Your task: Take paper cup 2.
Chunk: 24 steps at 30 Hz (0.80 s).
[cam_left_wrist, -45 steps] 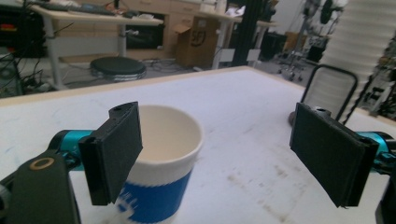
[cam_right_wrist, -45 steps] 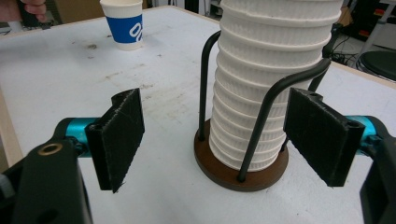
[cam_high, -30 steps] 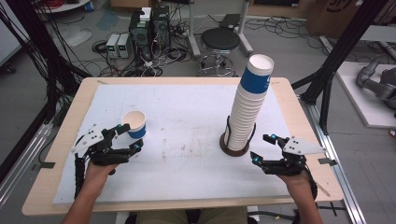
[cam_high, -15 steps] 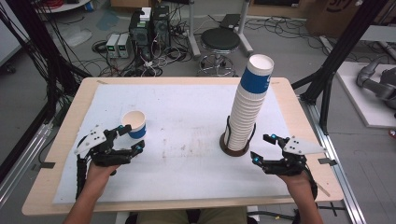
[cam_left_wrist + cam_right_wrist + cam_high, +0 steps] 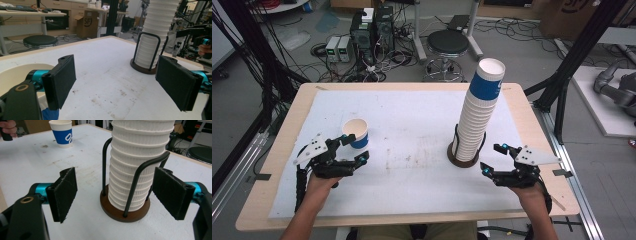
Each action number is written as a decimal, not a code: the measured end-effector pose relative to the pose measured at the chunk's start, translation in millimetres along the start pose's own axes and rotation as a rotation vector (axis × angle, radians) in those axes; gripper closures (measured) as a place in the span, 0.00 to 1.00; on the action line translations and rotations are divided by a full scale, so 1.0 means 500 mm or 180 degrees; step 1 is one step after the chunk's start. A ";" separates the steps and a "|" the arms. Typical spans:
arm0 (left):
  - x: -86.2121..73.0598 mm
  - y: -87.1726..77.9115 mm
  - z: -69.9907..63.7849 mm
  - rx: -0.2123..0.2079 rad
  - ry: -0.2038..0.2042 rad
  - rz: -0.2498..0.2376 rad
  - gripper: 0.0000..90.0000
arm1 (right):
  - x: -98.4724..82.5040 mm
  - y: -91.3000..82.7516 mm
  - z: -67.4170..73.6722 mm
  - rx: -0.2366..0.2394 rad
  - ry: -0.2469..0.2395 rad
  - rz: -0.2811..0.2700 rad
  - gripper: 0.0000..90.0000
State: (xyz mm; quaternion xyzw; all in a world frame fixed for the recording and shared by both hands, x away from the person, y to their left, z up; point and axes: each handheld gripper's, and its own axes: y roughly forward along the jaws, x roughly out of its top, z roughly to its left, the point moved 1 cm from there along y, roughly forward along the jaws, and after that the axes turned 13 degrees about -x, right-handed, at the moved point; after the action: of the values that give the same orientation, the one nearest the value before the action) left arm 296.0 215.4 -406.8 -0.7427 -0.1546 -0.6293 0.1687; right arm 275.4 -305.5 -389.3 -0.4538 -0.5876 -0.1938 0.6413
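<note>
Nothing had moved since the earlier frame. Left gripper [image 5: 353,150] rested with its fingers apart beside the paper cup [image 5: 356,133], not gripping it. Right gripper [image 5: 495,159], fingers apart too, sat near the cup stack [image 5: 477,120].

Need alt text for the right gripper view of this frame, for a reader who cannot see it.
The right hand-held gripper faces a tall stack of white paper cups in a black wire holder on a round brown base, its jaws open and apart from it. Farther back on the white table stands a single blue and white cup.
</note>
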 end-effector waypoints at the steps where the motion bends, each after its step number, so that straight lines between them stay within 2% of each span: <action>1: 0.000 0.001 -0.001 -0.0015 -0.0001 0.0003 0.19 | -0.001 0.000 0.000 -0.0001 0.0003 0.0001 0.23; 7: 0.009 0.013 -0.004 -0.0110 0.0037 0.0054 0.19 | 0.000 0.000 0.000 0.0024 -0.0009 -0.0001 0.23; 13: 0.042 0.039 -0.006 -0.0252 0.0077 0.0046 0.18 | 0.000 -0.002 -0.001 0.0034 0.0027 -0.0002 0.23; 15: 0.059 0.051 -0.004 -0.0287 0.0076 0.0025 0.19 | 0.001 -0.002 -0.003 0.0029 0.0017 -0.0008 0.23; 18: 0.085 0.068 0.003 -0.0401 -0.0025 -0.0041 0.19 | 0.001 -0.001 -0.003 0.0032 0.0028 -0.0002 0.23; 24: 0.146 0.105 0.000 -0.0551 0.0020 -0.0049 0.19 | 0.000 -0.001 -0.005 0.0035 0.0036 0.0013 0.23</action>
State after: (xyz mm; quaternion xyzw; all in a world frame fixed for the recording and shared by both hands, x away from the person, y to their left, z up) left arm 330.6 169.6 -337.7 -0.7513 -0.1048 -0.6440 0.0995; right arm 276.3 -307.9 -389.0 -0.4503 -0.5841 -0.1919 0.6475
